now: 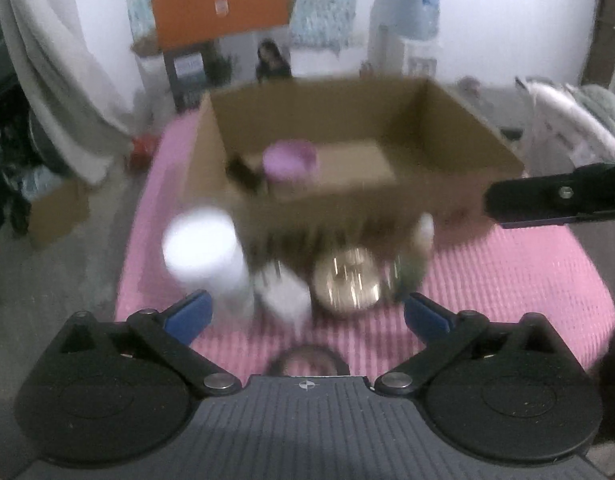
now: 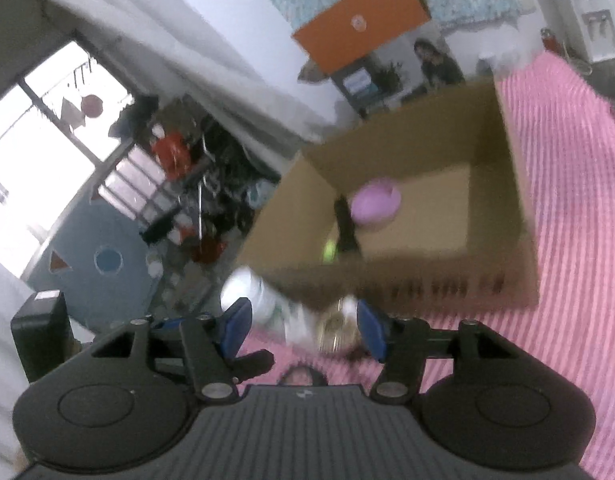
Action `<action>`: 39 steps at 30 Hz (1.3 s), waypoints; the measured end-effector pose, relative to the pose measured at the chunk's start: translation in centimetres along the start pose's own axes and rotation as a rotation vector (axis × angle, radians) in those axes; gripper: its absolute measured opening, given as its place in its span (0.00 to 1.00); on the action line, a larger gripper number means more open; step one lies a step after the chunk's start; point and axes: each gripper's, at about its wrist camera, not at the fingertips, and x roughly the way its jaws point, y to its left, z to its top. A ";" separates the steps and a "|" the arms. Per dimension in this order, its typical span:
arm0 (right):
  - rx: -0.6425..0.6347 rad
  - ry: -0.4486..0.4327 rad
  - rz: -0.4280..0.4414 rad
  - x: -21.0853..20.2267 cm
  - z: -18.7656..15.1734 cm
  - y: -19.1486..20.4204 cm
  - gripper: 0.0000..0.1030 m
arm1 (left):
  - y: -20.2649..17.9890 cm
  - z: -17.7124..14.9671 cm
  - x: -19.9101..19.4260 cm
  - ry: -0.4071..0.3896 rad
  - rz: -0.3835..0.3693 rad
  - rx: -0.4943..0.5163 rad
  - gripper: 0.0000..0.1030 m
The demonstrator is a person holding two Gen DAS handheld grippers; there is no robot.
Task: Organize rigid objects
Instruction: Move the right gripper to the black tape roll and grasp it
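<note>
Rigid objects sit in two groups. A purple bowl [image 1: 290,162] and a dark item [image 1: 243,174] already lie in the cardboard box [image 1: 359,196] at frame centre. A white jar [image 1: 205,254], a small white piece [image 1: 285,292], a gold tin [image 1: 347,278] and a green bottle [image 1: 413,264] wait in a row on the pink mat [image 1: 507,280] just before the box, probably staged for loading. Left tongs [image 1: 305,314] gape wide and empty, low in frame. Right tongs [image 2: 303,330] stand half open, gripping nothing.
</note>
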 end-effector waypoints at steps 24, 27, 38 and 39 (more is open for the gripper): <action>-0.112 0.283 -0.103 12.2 -5.9 1.7 0.27 | 0.0 -6.8 4.4 0.122 -0.068 0.013 0.75; -0.108 0.290 -0.098 12.2 -5.8 1.8 0.27 | -0.3 -6.8 4.4 0.116 -0.072 0.027 0.75; -0.055 0.261 -0.159 7.6 -6.7 -1.0 0.27 | -4.0 -5.9 4.3 0.099 -0.204 0.116 0.74; -0.044 0.252 -0.170 7.0 -6.8 -1.4 0.28 | -4.6 -5.7 4.3 0.093 -0.216 0.133 0.74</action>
